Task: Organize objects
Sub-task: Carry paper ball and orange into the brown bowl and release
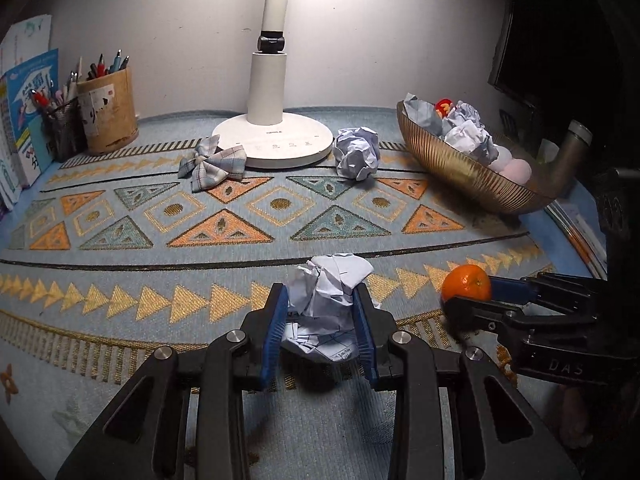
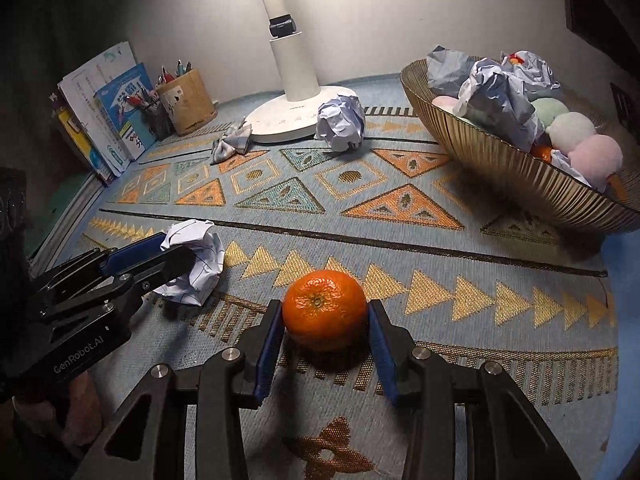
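The gold bowl already holds paper balls and soft balls, while the left claw pinches a crumpled paper, the right claw brackets the orange narrowly on the bench, and another paper wad and a bow wait by the lamp base, open cloth between.

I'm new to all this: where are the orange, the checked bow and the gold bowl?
orange [image 2: 324,308]: right wrist view, middle of its peel.
checked bow [image 1: 213,163]: left wrist view, centre knot.
gold bowl [image 2: 500,164]: right wrist view, ribbed outer wall.
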Demonstrator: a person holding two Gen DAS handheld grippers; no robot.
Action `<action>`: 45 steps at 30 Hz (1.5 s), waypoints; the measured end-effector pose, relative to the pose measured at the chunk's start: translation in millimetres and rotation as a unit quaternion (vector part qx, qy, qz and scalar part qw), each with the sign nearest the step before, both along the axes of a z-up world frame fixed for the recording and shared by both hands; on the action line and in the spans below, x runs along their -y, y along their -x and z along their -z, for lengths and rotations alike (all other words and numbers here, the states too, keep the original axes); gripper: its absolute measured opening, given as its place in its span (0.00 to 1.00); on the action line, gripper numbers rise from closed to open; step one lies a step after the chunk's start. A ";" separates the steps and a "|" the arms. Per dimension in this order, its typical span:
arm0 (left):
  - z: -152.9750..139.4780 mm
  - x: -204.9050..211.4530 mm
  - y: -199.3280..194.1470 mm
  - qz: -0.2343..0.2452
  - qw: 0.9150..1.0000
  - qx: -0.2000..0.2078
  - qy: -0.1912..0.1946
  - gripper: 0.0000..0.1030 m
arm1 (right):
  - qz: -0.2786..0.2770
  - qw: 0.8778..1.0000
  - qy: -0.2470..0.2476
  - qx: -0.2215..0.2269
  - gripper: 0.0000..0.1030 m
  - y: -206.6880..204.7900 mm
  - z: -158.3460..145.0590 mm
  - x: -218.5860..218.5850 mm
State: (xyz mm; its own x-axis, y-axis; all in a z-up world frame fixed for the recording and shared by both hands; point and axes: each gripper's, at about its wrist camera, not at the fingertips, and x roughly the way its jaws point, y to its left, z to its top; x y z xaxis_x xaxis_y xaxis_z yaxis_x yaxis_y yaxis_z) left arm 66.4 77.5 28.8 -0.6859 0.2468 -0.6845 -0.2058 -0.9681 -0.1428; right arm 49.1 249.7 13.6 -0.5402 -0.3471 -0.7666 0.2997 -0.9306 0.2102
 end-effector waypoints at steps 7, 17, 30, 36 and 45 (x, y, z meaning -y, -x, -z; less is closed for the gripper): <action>0.1 -2.5 -0.3 0.000 1.000 -0.001 0.007 0.29 | 0.002 1.000 -0.010 -0.006 0.45 -1.4 -0.9 4.5; -13.4 -34.6 -3.5 0.035 0.999 -0.008 0.029 0.29 | 0.034 0.997 0.024 -0.062 0.39 -20.2 -37.2 -29.3; -85.2 -167.2 68.2 0.158 0.984 -0.061 -0.056 0.29 | 0.256 0.957 0.078 -0.113 0.39 27.0 -108.5 -205.9; -82.5 -204.6 84.5 0.176 0.981 -0.080 -0.029 0.30 | 0.261 0.957 0.079 -0.099 0.39 50.1 -103.1 -221.3; -71.0 -193.8 84.7 0.169 0.983 -0.061 -0.027 0.69 | 0.258 0.960 0.083 -0.069 0.46 53.4 -79.3 -226.2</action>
